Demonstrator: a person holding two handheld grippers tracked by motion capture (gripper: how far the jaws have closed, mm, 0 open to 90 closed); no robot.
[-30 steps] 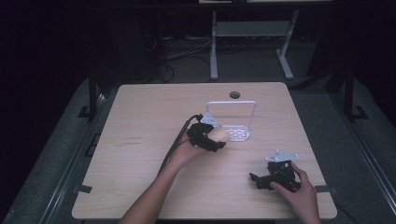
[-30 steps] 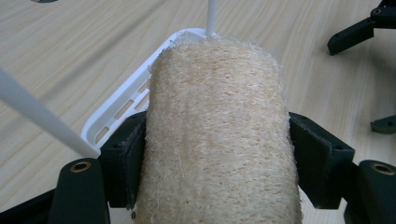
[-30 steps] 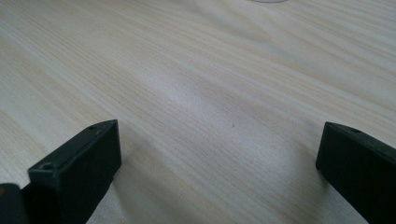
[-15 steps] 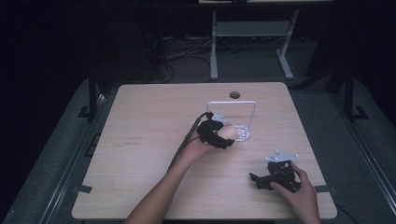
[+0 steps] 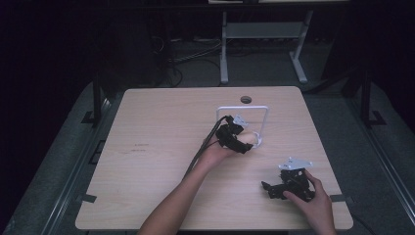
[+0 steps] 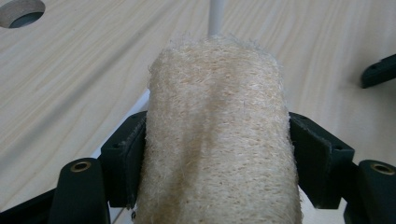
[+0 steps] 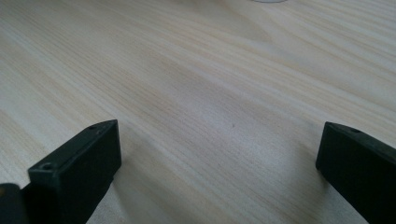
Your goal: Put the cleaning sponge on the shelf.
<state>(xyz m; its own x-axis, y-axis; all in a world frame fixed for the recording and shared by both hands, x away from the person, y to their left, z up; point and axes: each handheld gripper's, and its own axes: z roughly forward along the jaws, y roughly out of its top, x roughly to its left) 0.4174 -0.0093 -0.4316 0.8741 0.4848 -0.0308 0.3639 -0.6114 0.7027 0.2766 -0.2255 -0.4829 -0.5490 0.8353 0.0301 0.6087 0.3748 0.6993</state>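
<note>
A beige fibrous loofah pad (image 6: 217, 140) sits clamped between the black jaws of my left gripper (image 6: 217, 158), which is shut on it. In the high view my left gripper (image 5: 243, 142) holds the pad (image 5: 249, 138) at the low front edge of a white wire rack (image 5: 242, 107) near the table's middle. A white post of the rack (image 6: 215, 16) rises just beyond the pad. My right gripper (image 5: 270, 190) rests near the table's front right, held by a hand. Its jaws stand wide apart over bare wood, so my right gripper (image 7: 219, 158) is open with nothing in it.
The light wooden table (image 5: 161, 127) has a round cable hole (image 5: 245, 100) at its far edge, behind the rack. A black cable (image 5: 203, 147) trails from the left gripper along the forearm. Dark floor and a white stand (image 5: 259, 29) lie beyond the table.
My left gripper has carried the loofah pad to the right and slightly forward, up to the white rack. The right gripper has stayed where it was.
</note>
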